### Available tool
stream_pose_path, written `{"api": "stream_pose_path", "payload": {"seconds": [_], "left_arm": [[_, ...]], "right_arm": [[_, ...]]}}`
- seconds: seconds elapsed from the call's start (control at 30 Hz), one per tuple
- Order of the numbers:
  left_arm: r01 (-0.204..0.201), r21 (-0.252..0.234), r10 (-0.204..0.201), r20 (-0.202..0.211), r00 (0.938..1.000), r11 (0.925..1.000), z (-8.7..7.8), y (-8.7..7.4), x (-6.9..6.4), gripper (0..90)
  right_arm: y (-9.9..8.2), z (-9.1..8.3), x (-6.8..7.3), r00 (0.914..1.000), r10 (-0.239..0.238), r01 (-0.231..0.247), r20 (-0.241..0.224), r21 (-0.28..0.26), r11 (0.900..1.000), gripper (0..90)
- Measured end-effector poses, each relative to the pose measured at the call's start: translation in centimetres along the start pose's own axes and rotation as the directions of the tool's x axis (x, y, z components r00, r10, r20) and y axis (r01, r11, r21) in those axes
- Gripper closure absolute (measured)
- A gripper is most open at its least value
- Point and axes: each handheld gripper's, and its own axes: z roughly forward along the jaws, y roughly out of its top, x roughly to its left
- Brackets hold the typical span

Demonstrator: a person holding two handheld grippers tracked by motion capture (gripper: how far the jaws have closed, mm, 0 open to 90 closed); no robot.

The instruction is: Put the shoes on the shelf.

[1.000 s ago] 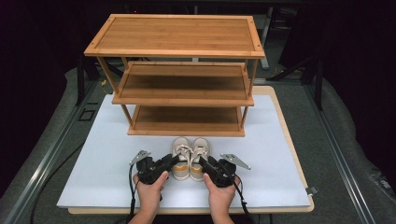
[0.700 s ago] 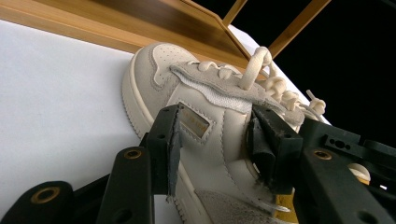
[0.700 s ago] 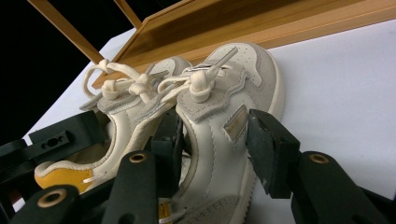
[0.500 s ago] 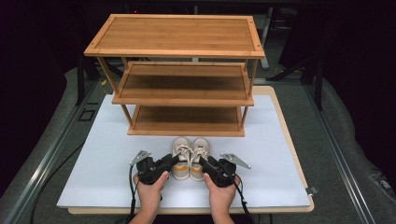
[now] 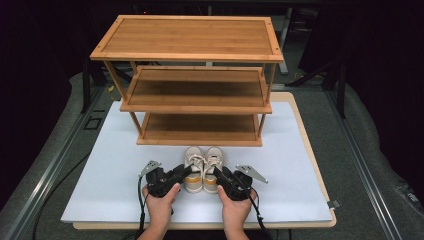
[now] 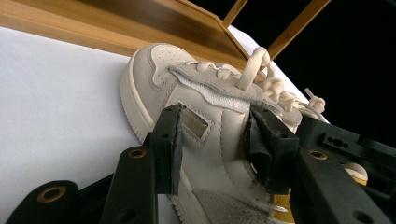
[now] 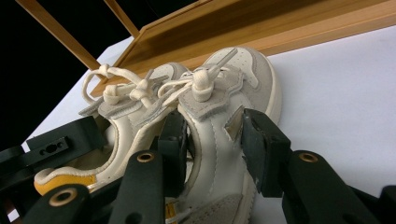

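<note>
Sneakers, a small cream pair, stand side by side on the white mat (image 5: 115,185) just in front of the wooden rack's (image 5: 195,95) lowest shelf, toes toward it. We hold the left gripper (image 5: 184,172) at the left sneaker (image 5: 193,167) and the right gripper (image 5: 222,173) at the right sneaker (image 5: 214,167). In the left gripper view the jaws straddle that shoe's side wall and collar, one pad on the outer panel (image 6: 187,123), the other inside the opening; they have just been closing, and the pads look to be touching the leather, though we cannot tell how firmly. The right gripper view shows the same straddle on its shoe (image 7: 219,140), jaws also just closing, with the outer pad seemingly a sliver off the wall.

What worries us is the thin, soft wall: a grip that high may fold the collar, so the shoe tips or slips free once lifted. The laces (image 7: 140,91) of the two shoes lie tangled close together, so raising one shoe alone could drag the other. The shelf edge is near the toes; a lift that swings forward could knock it.
</note>
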Motion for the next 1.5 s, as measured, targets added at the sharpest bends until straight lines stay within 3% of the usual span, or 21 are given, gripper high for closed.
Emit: {"api": "stream_pose_path", "payload": {"seconds": [0.03, 0.07, 0.13, 0.23, 0.27, 0.43, 0.47, 0.53, 0.57, 0.87, 0.93, 0.97, 1.0, 1.07, 1.2, 1.23, 1.33, 1.37, 1.5], "left_arm": [[-0.002, -0.004, 0.002, -0.002, 1.0000, 1.0000, -0.1, 0.1, -0.1, 57.3], [-0.003, -0.008, 0.003, 0.000, 1.0000, 1.0000, -0.2, 0.2, -0.1, 57.3], [-0.002, -0.008, 0.002, 0.001, 1.0000, 1.0000, -0.3, 0.4, -0.3, 57.3], [-0.001, -0.004, 0.001, -0.001, 1.0000, 1.0000, -0.6, 0.8, -0.6, 57.3], [-0.001, -0.004, 0.001, -0.001, 1.0000, 1.0000, -0.6, 0.8, -0.6, 57.3], [-0.010, -0.016, 0.010, 0.003, 0.9999, 0.9998, -1.3, 1.8, -1.1, 57.3], [-0.016, -0.018, 0.016, 0.004, 0.9999, 0.9997, -1.4, 2.0, -1.2, 57.3], [-0.018, -0.020, 0.018, 0.004, 0.9998, 0.9996, -1.6, 2.2, -1.4, 57.3], [-0.024, -0.023, 0.024, 0.008, 0.9997, 0.9995, -1.8, 2.5, -1.6, 57.3], [-0.029, -0.035, 0.030, 0.020, 0.9994, 0.9990, -2.6, 3.4, -2.2, 57.3], [-0.029, -0.027, 0.030, 0.020, 0.9994, 0.9992, -2.8, 3.8, -2.4, 57.4], [-0.026, -0.024, 0.027, 0.020, 0.9995, 0.9994, -2.9, 3.9, -2.5, 57.4], [-0.026, -0.024, 0.027, 0.020, 0.9995, 0.9994, -2.9, 3.9, -2.5, 57.4], [-0.025, -0.028, 0.026, 0.022, 0.9994, 0.9993, -3.1, 4.4, -2.6, 57.3], [-0.027, -0.037, 0.028, 0.027, 0.9992, 0.9989, -3.5, 5.1, -2.9, 57.4], [-0.027, -0.039, 0.028, 0.028, 0.9992, 0.9989, -3.5, 5.2, -3.0, 57.3], [-0.032, -0.044, 0.033, 0.028, 0.9991, 0.9985, -3.8, 5.6, -3.3, 57.3], [-0.035, -0.044, 0.036, 0.029, 0.9989, 0.9984, -3.9, 5.8, -3.4, 57.3], [-0.027, -0.045, 0.029, 0.032, 0.9991, 0.9986, -4.2, 6.4, -3.7, 57.3]], "right_arm": [[0.0, 0.1, 0.0, 0.9998, 0.004, -0.004, -0.017, -0.016, 0.9999, 61.7], [0.1, -0.2, 0.1, 0.9999, 0.002, -0.001, -0.013, 0.010, 0.9999, 61.6], [0.3, -0.2, 0.3, 0.9999, 0.002, -0.002, -0.013, -0.020, 0.9998, 61.6], [0.8, -0.5, 0.7, 1.0000, -0.003, 0.003, -0.001, 0.004, 1.0000, 61.5], [0.8, -0.5, 0.8, 0.9998, 0.003, -0.003, -0.020, -0.011, 0.9999, 61.5], [1.5, -0.9, 1.5, 0.9996, -0.002, 0.001, -0.028, -0.017, 0.9998, 61.4], [1.7, -1.3, 1.6, 0.9996, -0.008, 0.009, -0.028, 0.011, 0.9999, 61.5], [1.9, -1.4, 1.7, 0.9995, -0.011, 0.011, -0.031, 0.009, 0.9999, 61.4], [2.2, -1.6, 2.1, 0.9996, -0.016, 0.016, -0.022, -0.019, 0.9997, 61.4], [3.3, -2.4, 3.3, 0.9986, -0.042, 0.041, -0.032, -0.032, 0.9986, 61.3], [3.5, -2.8, 3.4, 0.9986, -0.042, 0.042, -0.032, -0.005, 0.9991, 61.4], [3.5, -2.6, 3.4, 0.9987, -0.038, 0.037, -0.034, -0.026, 0.9989, 61.4], [3.7, -2.8, 3.5, 0.9987, -0.038, 0.038, -0.034, -0.005, 0.9993, 61.4], [3.9, -2.7, 3.7, 0.9987, -0.030, 0.029, -0.040, -0.024, 0.9993, 61.4], [4.6, -3.2, 4.2, 0.9982, -0.047, 0.047, -0.037, -0.011, 0.9988, 61.3], [4.7, -3.1, 4.3, 0.9980, -0.045, 0.044, -0.045, -0.037, 0.9984, 61.3], [5.1, -3.4, 4.7, 0.9983, -0.052, 0.051, -0.027, -0.024, 0.9984, 61.3], [5.2, -3.4, 4.7, 0.9976, -0.050, 0.048, -0.048, -0.039, 0.9981, 61.3], [5.7, -3.6, 5.1, 0.9976, -0.045, 0.043, -0.053, -0.045, 0.9981, 61.3]]}}
